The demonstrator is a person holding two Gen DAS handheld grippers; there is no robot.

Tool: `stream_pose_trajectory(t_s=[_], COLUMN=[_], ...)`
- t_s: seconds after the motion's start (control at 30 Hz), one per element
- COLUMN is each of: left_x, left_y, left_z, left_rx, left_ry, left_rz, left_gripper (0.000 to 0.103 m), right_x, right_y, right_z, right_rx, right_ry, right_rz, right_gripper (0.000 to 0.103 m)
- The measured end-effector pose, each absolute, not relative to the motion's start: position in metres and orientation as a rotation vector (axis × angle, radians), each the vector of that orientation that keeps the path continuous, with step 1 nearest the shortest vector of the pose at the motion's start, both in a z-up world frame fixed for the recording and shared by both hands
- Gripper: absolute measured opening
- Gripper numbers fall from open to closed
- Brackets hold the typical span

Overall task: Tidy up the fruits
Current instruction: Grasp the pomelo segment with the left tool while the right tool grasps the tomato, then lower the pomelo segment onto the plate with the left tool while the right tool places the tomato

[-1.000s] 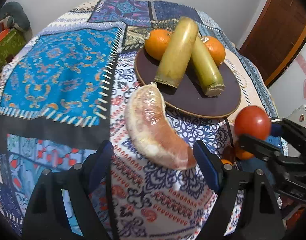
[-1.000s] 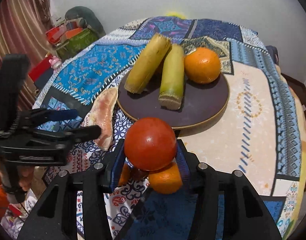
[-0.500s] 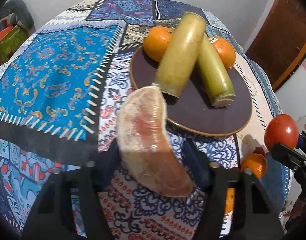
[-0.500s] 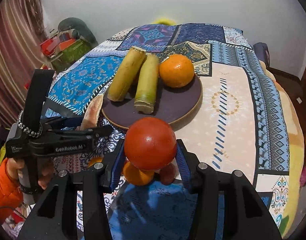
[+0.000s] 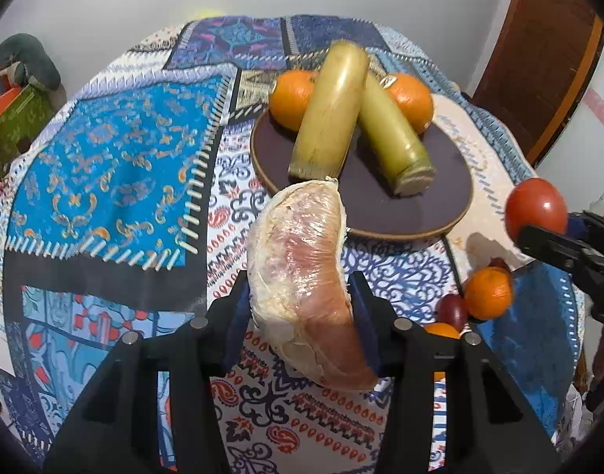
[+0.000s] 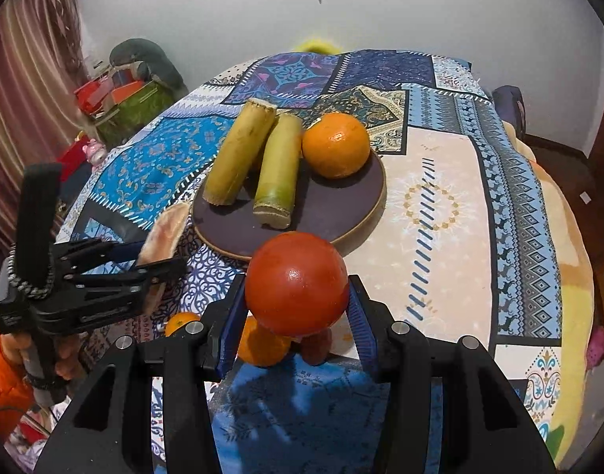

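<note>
My left gripper (image 5: pixel 300 308) is shut on a plastic-wrapped pomelo wedge (image 5: pixel 302 272) and holds it above the cloth, just short of the dark round plate (image 5: pixel 440 193). The plate carries two sugarcane pieces (image 5: pixel 329 110) and two oranges (image 5: pixel 292 94). My right gripper (image 6: pixel 298 308) is shut on a red tomato (image 6: pixel 297 283), lifted above the table near the plate (image 6: pixel 341 213). The tomato also shows at the right of the left wrist view (image 5: pixel 536 208). The left gripper and the wedge (image 6: pixel 159 237) show at the left of the right wrist view.
Small oranges (image 5: pixel 487 293) and a dark red fruit (image 5: pixel 452 310) lie on the cloth below the tomato. The patchwork cloth (image 5: pixel 116 166) covers the round table. A wall stands behind, a wooden door (image 5: pixel 547 51) at right, and clutter (image 6: pixel 124 94) on the floor at left.
My left gripper closed on the pomelo wedge and lifted it off the cloth. My right gripper rose and drew back with the tomato in it.
</note>
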State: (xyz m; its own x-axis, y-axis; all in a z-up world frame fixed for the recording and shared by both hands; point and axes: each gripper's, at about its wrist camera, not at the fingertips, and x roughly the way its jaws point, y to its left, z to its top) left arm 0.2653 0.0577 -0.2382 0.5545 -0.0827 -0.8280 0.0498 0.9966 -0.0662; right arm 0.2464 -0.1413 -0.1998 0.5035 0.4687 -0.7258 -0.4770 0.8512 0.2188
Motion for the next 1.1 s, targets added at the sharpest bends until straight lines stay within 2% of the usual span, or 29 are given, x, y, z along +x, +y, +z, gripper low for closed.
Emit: stream_pose_trajectory(t_s=[0.57,1.1], left_x=[0.293,0.337], left_y=[0.026,0.0], left_z=[-0.18,-0.192], left_rx=[-0.039,-0.015], left_ry=[0.816,0.801], left_rz=[-0.146,-0.116], left_gripper=[0.047,0.045], right_x=[0.285,0.324], right_y=[-0.139,-0.13], right_z=[-0.191,-0.207], right_rx=[-0.023,-0.033], right_ry=[0.82,0.841], right_rz=[0.555,0.573], right_gripper=[0.045,0.045])
